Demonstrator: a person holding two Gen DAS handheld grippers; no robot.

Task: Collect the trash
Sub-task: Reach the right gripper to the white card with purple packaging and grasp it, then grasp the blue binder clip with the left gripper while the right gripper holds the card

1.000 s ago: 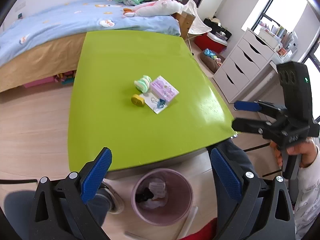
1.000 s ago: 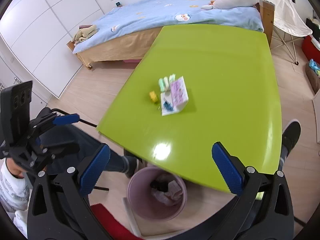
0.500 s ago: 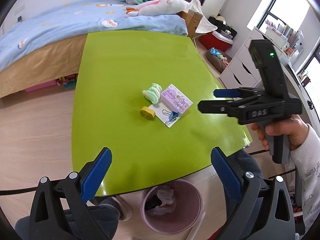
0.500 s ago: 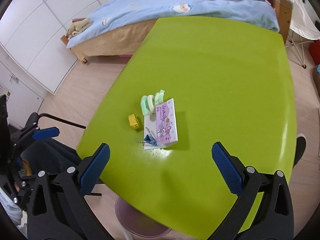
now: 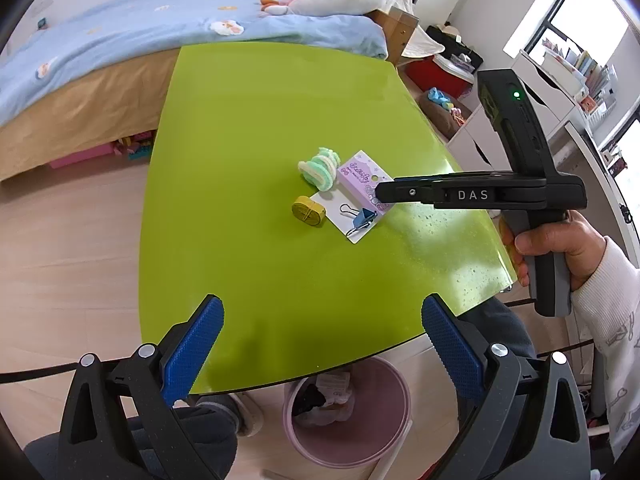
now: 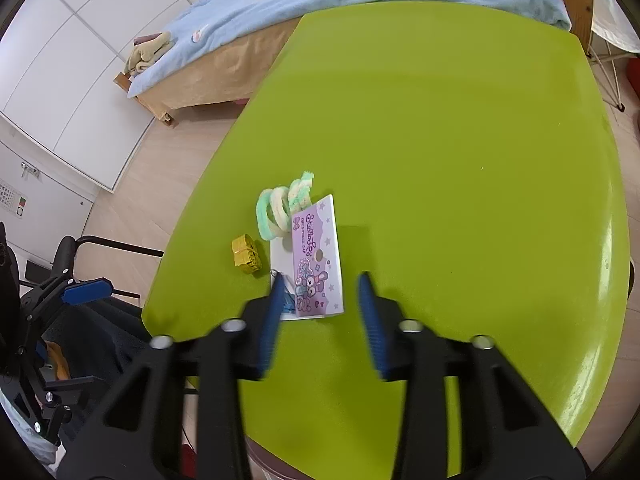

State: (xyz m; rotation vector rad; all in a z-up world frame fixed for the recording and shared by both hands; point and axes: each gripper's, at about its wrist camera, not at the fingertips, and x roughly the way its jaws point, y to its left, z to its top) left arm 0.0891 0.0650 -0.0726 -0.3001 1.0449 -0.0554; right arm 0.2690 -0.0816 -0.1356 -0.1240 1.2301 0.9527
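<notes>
Right tongs (image 6: 322, 292) are hovering over the green bench (image 6: 460, 160), their blue pads partly apart and straddling the near end of a purple card (image 6: 316, 256), with nothing gripped between them. In the left wrist view the same tongs (image 5: 384, 192) are reaching in from the right, side-on, their tip sitting over the card (image 5: 360, 172); whether it is touching cannot be told. The person's right hand (image 5: 560, 244) is wrapping the grey handle.

The card is lying on a white paper backing (image 6: 280, 252), with a blue binder clip (image 5: 362, 216) resting on that backing just beside it. A pale green and cream fuzzy loop bundle (image 6: 280, 208) is touching the card's far corner, and a small yellow roll (image 6: 246, 254) is sitting just left of the backing, apart from the card.

Left tongs (image 5: 320, 344) are hanging wide apart and holding nothing above the bench's near edge. Under that edge a pink bin (image 5: 348, 420) is standing on the wooden floor, with crumpled paper and a dark scrap inside. A bed (image 5: 120, 40) with a blue cover is running along the bench's far side.
</notes>
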